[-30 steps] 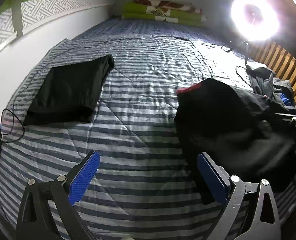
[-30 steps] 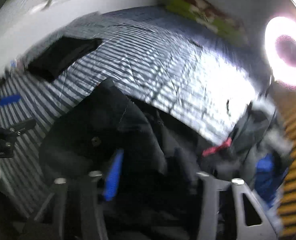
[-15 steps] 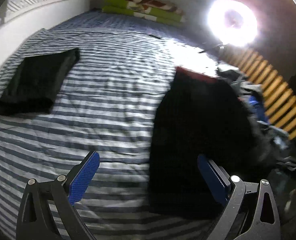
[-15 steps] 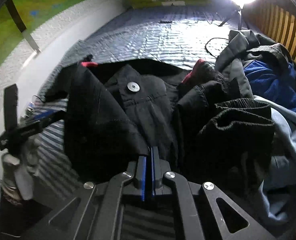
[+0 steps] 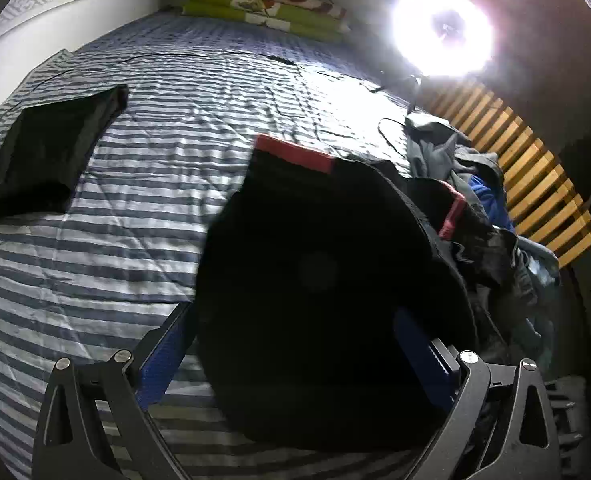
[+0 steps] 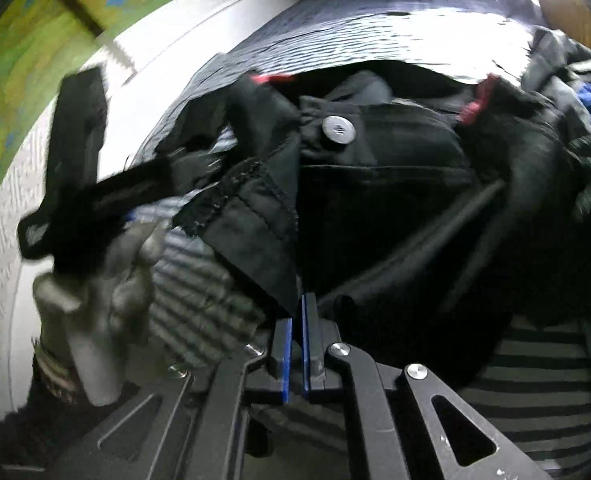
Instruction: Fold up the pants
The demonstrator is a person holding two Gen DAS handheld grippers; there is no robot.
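Across the blue-and-white striped bed (image 5: 143,216), beside the ring lamp's (image 5: 441,26) clothes heap, lie limp black red-trimmed pants (image 5: 319,264); soft, best pinched at the waistband. Left tongs (image 5: 291,354) gape around them; right tongs (image 6: 297,344), easing apart, pinch their hem.

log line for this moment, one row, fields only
stage: pulling pants from pile | right gripper: jaws opening, black pants edge between pads | left gripper: open, pants between fingers, ungripped | folded black garment: on bed

Striped bed (image 5: 143,240): black pants (image 5: 319,280), folded garment (image 5: 51,148), clothes heap (image 5: 475,184).
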